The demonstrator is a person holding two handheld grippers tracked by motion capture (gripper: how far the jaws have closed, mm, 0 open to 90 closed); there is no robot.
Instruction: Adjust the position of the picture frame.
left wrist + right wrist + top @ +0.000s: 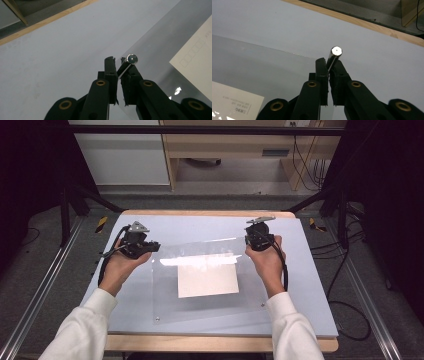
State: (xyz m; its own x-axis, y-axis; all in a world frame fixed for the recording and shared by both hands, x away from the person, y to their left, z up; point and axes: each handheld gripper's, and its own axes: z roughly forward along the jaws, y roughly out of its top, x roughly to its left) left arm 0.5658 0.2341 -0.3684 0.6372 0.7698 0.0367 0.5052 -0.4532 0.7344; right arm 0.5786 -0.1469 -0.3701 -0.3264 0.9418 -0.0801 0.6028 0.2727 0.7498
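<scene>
**Clear acrylic sheet being held at its two far corners**

A transparent acrylic sheet is being held over the pale grey counter, with a white sheet of paper seen beneath or through it near the middle. Small round metal standoffs are seen at the sheet's corners.

The far left corner of the sheet is being clamped by the left gripper, which is being held in the person's left hand. In the left gripper view, the left gripper is shown with its jaws drawn together on the sheet's edge, just beside a round metal standoff.

The far right corner is being clamped by the right gripper, held in the right hand. In the right gripper view, the right gripper is likewise closed on the sheet's thin edge, with a second standoff just past the jaw tips.

Glare is being thrown across the sheet's far half in the high view. The near edge appears to be lying on or close to the counter; whether it is touching cannot be told. White sleeves are being worn on both forearms.
</scene>
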